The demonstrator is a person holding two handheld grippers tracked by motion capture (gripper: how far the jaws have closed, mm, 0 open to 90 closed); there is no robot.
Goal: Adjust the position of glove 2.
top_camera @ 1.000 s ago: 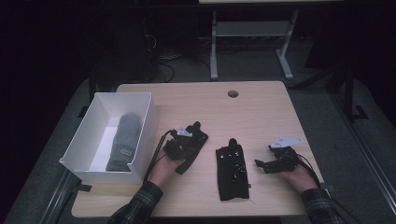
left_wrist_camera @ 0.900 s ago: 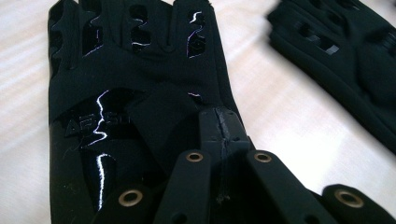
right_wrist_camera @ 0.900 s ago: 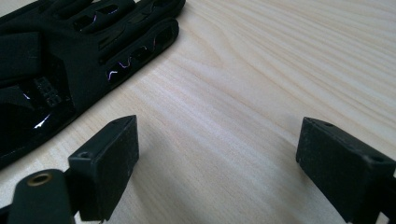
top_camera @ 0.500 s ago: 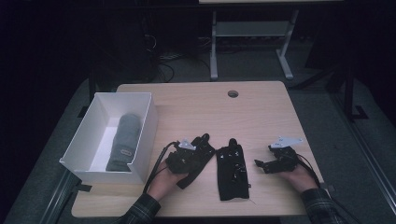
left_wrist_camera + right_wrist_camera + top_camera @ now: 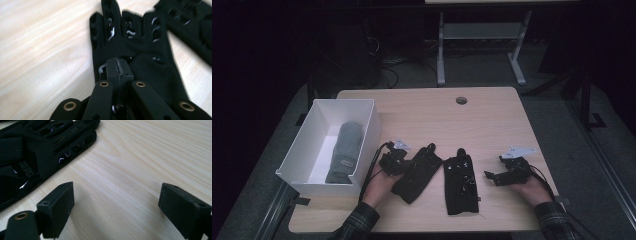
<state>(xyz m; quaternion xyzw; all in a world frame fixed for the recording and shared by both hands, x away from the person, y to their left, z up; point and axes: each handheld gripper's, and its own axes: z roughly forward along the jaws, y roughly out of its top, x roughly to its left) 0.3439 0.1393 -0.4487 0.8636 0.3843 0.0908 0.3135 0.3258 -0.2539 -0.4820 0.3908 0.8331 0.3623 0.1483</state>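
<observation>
Left gripper (image 5: 117, 72) jaws pinched on soft, limp left glove's (image 5: 417, 172) palm fabric; right gripper (image 5: 116, 207) jaws spread, second glove (image 5: 460, 182) at its 10 o'clock, best grabbed mid-palm.

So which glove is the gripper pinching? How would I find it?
Look at the wooden table, near the white box on the left. Two black gloves lie at the front edge. It's the left glove, tilted, next to the box, with the left gripper shut on its cuff; the other glove lies straight and untouched.
</observation>
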